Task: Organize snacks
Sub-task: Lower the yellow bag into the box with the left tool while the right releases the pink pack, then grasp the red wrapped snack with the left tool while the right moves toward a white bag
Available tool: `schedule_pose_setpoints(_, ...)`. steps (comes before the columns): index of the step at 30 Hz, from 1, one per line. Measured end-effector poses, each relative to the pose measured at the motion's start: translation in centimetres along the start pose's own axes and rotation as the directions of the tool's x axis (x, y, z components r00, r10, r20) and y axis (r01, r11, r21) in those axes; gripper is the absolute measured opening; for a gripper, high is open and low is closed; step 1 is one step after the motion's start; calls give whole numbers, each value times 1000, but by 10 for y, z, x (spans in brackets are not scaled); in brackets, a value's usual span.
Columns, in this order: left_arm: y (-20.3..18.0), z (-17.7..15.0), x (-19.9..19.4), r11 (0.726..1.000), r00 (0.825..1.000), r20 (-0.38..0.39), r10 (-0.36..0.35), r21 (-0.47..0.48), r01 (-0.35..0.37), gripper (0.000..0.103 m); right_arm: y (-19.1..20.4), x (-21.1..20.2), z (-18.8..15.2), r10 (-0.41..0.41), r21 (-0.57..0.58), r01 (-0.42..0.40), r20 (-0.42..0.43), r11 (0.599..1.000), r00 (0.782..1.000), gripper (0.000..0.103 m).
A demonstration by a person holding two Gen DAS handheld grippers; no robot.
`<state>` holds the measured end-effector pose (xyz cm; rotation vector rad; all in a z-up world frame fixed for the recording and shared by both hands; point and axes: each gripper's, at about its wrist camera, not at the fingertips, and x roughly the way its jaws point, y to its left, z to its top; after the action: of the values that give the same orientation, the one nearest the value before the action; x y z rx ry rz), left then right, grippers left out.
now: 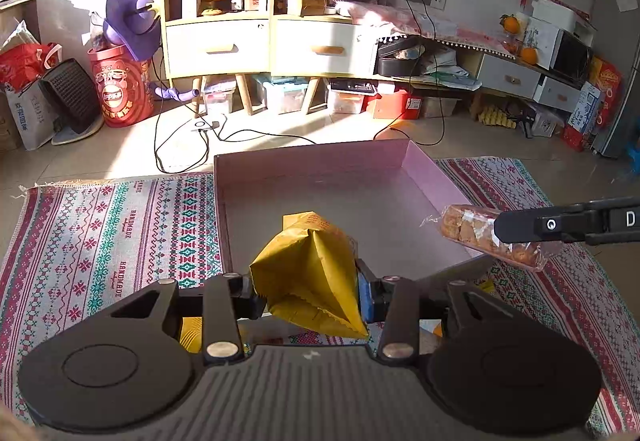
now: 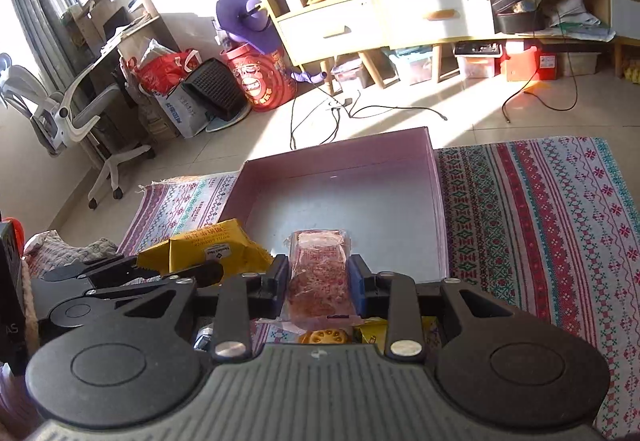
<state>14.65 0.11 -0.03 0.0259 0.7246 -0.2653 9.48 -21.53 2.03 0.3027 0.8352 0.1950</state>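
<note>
My left gripper (image 1: 310, 295) is shut on a yellow snack bag (image 1: 308, 273) and holds it above the near edge of the pink box (image 1: 320, 177). My right gripper (image 2: 318, 279) is shut on a clear-wrapped brown cake bar (image 2: 320, 273) at the near edge of the same box (image 2: 344, 157). The bar also shows in the left wrist view (image 1: 476, 233), at the box's right side. The yellow bag also shows in the right wrist view (image 2: 204, 251), left of the bar. The box holds nothing that I can see.
The box sits on a patterned woven rug (image 1: 120, 233) on a tiled floor. More snack packets (image 2: 328, 337) lie under my right gripper. Cables (image 1: 192, 145) run across the floor beyond the box. Shelves, bins and bags line the far wall.
</note>
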Motion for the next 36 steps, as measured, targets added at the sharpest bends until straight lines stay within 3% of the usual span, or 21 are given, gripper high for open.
schedule_pose_setpoints(20,7,-5,33,999,999,15,42,-18,-42,54,-13,33,-2,-118,-23,119,28,993,993,30)
schedule_pose_setpoints(22,6,-6,33,999,999,5,44,-16,-44,67,-12,31,0,-119,-13,119,38,993,992,36)
schedule_pose_setpoints(24,4,-5,30,999,999,6,41,-7,-41,82,-12,28,1,-115,-11,115,50,993,992,56)
schedule_pose_setpoints(27,-2,-4,26,999,999,-1,34,14,-34,92,-10,22,2,-111,-19,112,63,993,992,68)
schedule_pose_setpoints(36,-4,-7,4,1000,1000,-26,7,12,-7,102,-6,-5,-3,-120,-57,127,109,990,987,98)
